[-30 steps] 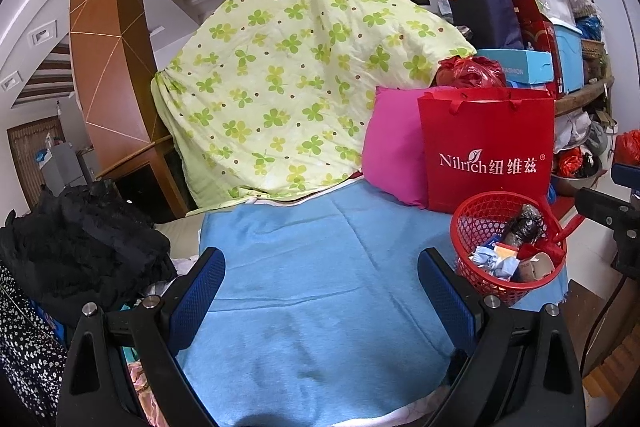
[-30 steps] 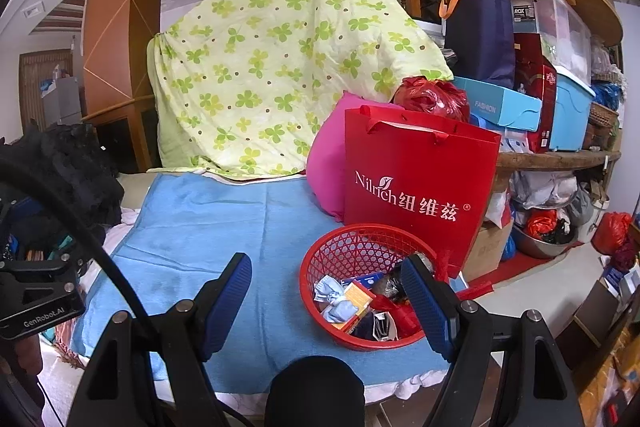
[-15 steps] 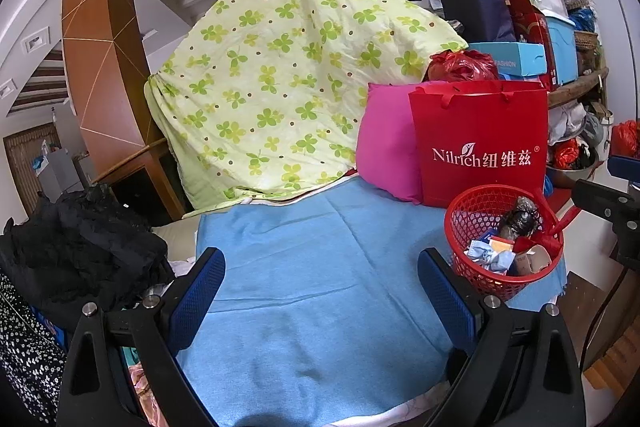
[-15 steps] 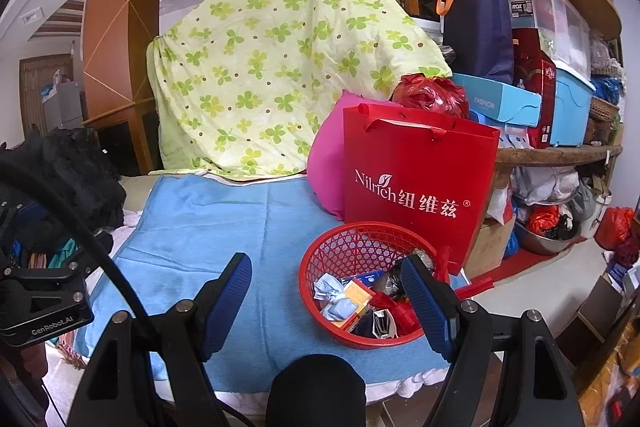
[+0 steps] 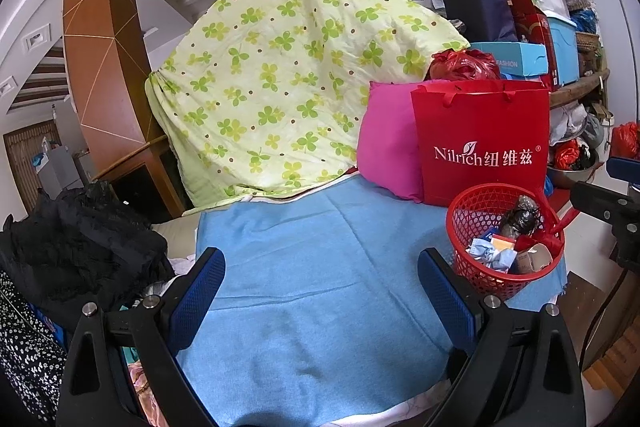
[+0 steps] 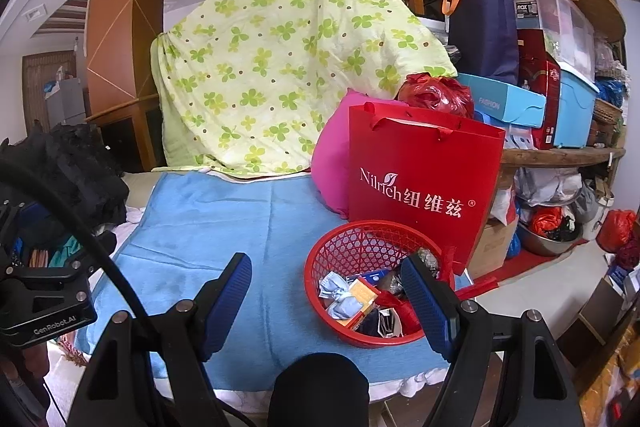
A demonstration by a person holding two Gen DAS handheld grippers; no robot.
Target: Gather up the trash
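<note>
A red mesh basket (image 5: 476, 211) stands at the right end of the blue cloth (image 5: 312, 267). It holds trash: crumpled pale blue paper (image 5: 490, 253), small cartons and a dark wrapper (image 5: 520, 219). In the right wrist view the basket (image 6: 352, 239) sits just ahead, with the paper wad (image 6: 340, 297) and an orange carton (image 6: 360, 297) inside. My left gripper (image 5: 322, 273) is open and empty above the cloth, left of the basket. My right gripper (image 6: 326, 283) is open and empty, its right finger (image 6: 426, 301) over the basket's near side.
A red Nilrich paper bag (image 6: 420, 183) and a pink cushion (image 6: 332, 167) stand right behind the basket. A green flowered quilt (image 6: 280, 67) hangs at the back. Black clothes (image 5: 76, 243) pile at the left. Stacked boxes (image 6: 560, 67) fill shelves at the right.
Both grippers have drifted slightly back and up, so the scene sits a little lower and farther. Both stay open and empty. The basket has not moved.
</note>
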